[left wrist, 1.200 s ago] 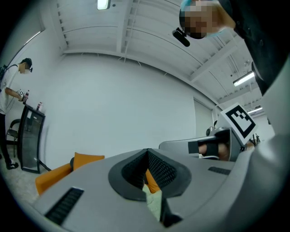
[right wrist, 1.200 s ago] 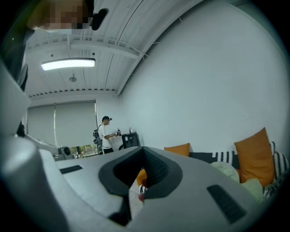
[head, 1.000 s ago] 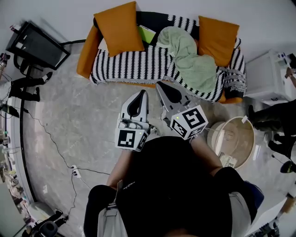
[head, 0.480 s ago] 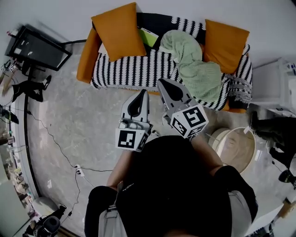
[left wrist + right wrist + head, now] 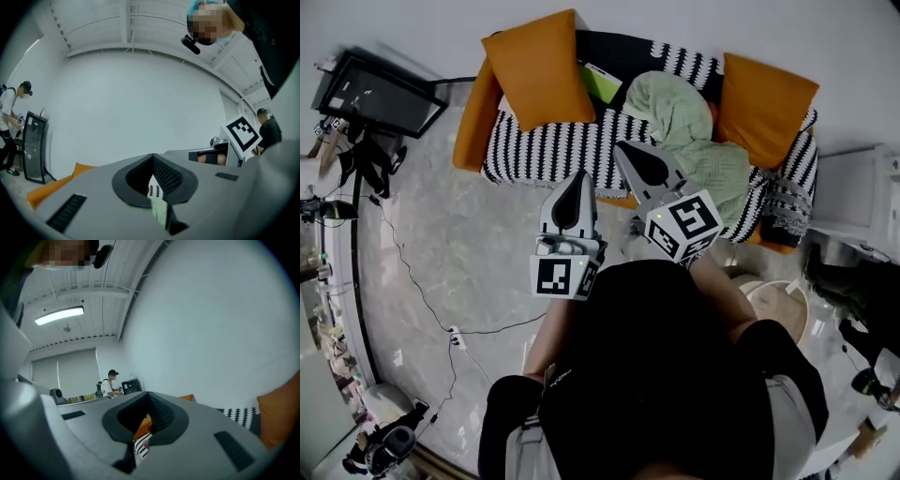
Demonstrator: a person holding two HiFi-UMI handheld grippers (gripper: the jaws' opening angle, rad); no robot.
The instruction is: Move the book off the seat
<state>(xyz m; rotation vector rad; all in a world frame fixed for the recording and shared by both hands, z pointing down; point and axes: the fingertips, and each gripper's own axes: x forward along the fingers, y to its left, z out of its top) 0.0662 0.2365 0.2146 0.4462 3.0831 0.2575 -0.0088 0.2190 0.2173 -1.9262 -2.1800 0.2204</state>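
A green book lies at the back of the striped sofa seat, between the left orange cushion and a crumpled green blanket. Both grippers hover over the floor in front of the sofa, pointing at it. My left gripper is shut and empty, its tip just short of the seat's front edge. My right gripper is shut too, holding nothing, with its tip over the front edge below the blanket. In the gripper views the left jaws and the right jaws meet at their tips.
A second orange cushion leans at the sofa's right end. A black screen stands on the left, with cables across the marble floor. A round wooden tub and a white cabinet sit to the right.
The head view and both grippers have moved closer to the sofa. The right gripper's tip now reaches over the seat's front edge. Both grippers stayed shut.
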